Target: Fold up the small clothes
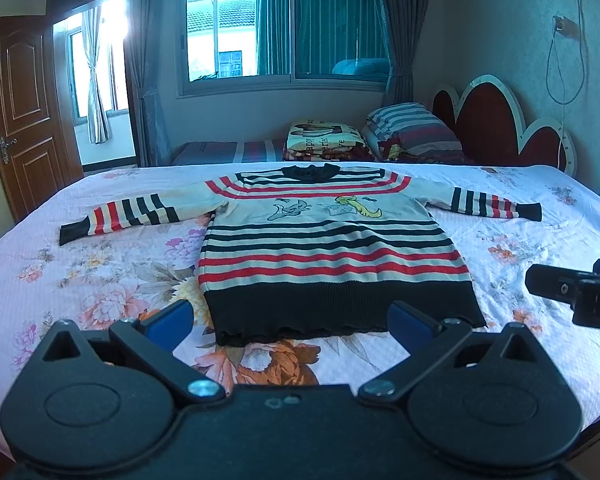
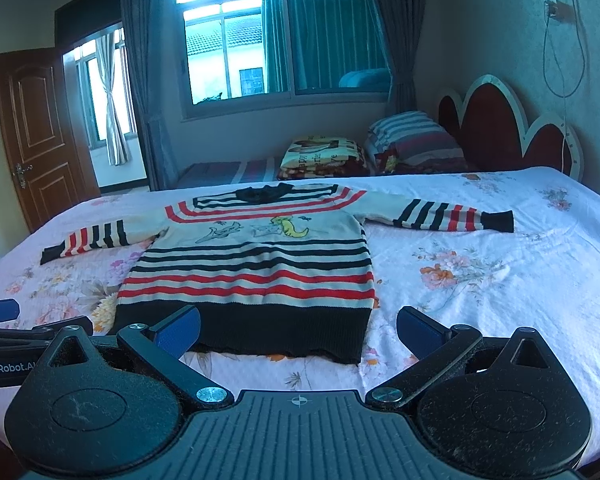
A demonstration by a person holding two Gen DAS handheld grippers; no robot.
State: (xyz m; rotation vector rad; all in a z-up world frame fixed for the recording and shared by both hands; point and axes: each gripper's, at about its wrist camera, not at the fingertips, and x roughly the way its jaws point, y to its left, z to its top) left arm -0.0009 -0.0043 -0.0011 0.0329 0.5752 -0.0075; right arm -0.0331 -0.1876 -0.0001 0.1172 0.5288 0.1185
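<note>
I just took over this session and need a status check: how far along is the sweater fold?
Done: the striped sweater is only laid out flat on the floral bedsheet, front up, both sleeves spread wide. No fold shows yet. In hand: nothing. The left gripper and right gripper are both open near the black hem, apart from it. Left: everything, sleeves in, then the body folded.

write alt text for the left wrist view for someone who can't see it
A small striped sweater lies flat, face up, sleeves spread, on a floral bedsheet. The open left gripper hovers at its black hem; the right gripper shows at the right edge.
</note>
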